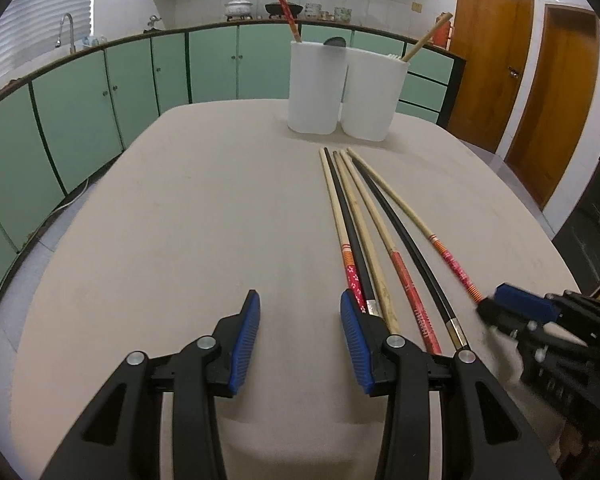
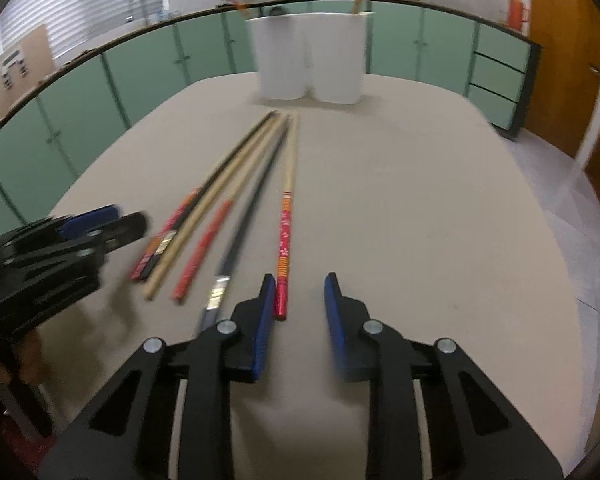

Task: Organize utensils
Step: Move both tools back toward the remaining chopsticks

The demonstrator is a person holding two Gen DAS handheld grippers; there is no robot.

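On the bench [image 1: 180, 200], six chopsticks [image 1: 358, 216] lie fanned; left tongs [image 1: 300, 320] and right tongs [image 2: 300, 300] gape, holding nothing.

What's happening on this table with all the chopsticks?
A person holds two hand grippers over loose chopsticks on the table. Neither holds anything. The left gripper is open beside the nearest red chopstick. The right gripper is open beside the red-ended chopstick at the right of the row. Two white holders at the far end each have one chopstick sticking out.
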